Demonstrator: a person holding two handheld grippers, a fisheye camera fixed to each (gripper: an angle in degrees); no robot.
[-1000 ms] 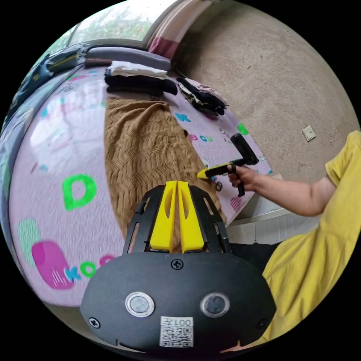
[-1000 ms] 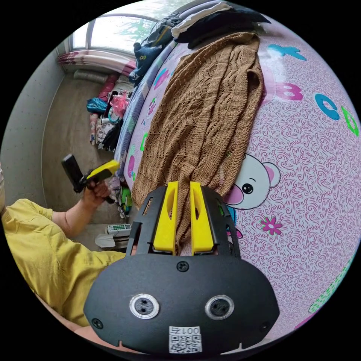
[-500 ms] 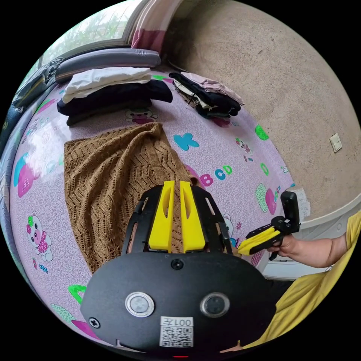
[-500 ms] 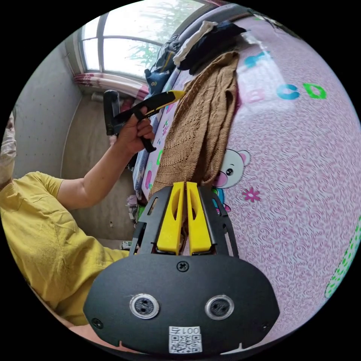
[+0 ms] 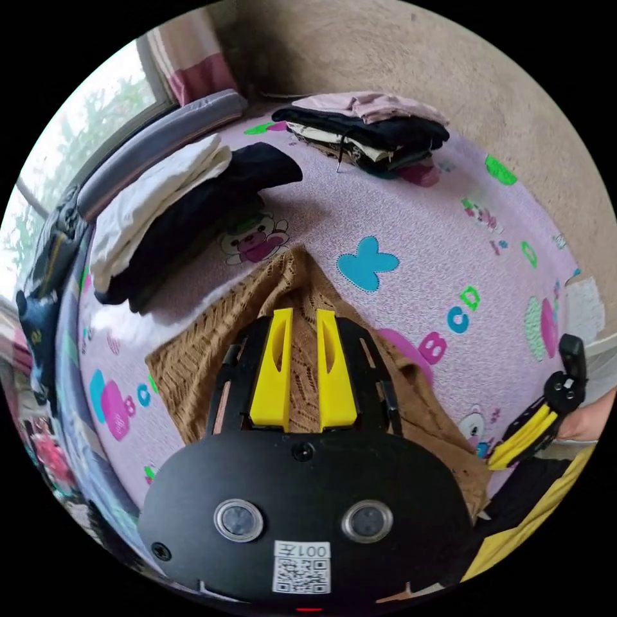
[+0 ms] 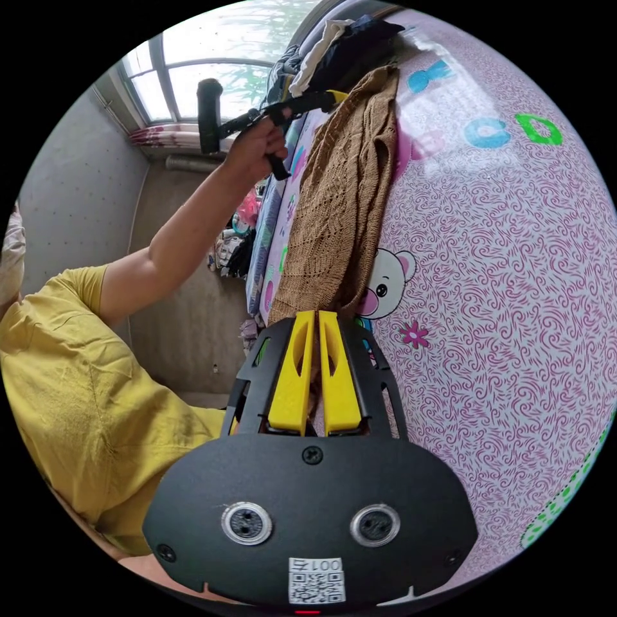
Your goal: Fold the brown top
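Pink mat (image 6: 514, 270) lies bare beside brown top (image 6: 340, 193).

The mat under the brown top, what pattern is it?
Pink swirls with cartoon bears and coloured letters; the mat shows best in the right gripper view.

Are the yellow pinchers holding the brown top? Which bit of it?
Yes. The right gripper pinches the brown top at its near edge. The left gripper has knit between its jaws at the far end; its grip is unclear.
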